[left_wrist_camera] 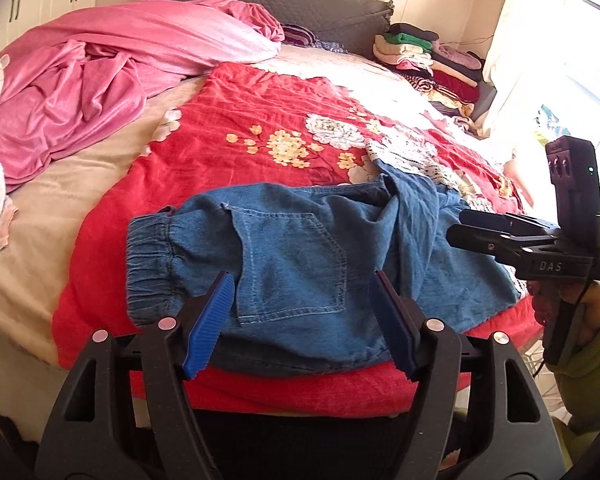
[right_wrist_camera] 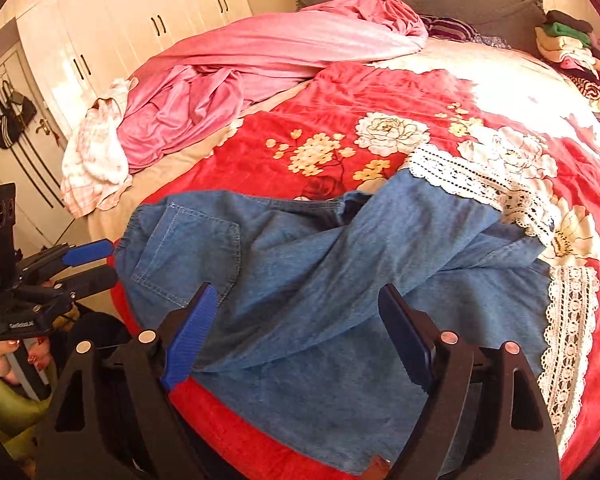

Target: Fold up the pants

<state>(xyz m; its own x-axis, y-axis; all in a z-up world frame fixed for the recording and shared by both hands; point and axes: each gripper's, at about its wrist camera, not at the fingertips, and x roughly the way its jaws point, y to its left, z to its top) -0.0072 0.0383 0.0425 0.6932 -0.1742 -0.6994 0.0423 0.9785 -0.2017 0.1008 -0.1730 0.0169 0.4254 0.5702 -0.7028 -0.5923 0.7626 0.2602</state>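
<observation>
Blue denim pants [left_wrist_camera: 300,248] with white lace hems [right_wrist_camera: 568,332] lie crumpled on the red floral blanket [left_wrist_camera: 240,120] near the bed's front edge. The elastic waistband [left_wrist_camera: 150,264] is at the left and a back pocket faces up; the legs run right, one twisted over the other [right_wrist_camera: 380,248]. My left gripper [left_wrist_camera: 304,316] is open just above the pocket end, holding nothing. My right gripper [right_wrist_camera: 296,332] is open over the legs, holding nothing. Each gripper shows in the other's view: the right one [left_wrist_camera: 456,226] and the left one [right_wrist_camera: 108,260].
A pink quilt [left_wrist_camera: 100,64] is heaped at the back left of the bed, with a white-pink cloth [right_wrist_camera: 96,160] beside it. A stack of folded clothes [left_wrist_camera: 432,60] sits at the back right by the headboard. White wardrobes [right_wrist_camera: 140,32] stand left; a bright window [left_wrist_camera: 580,60] is right.
</observation>
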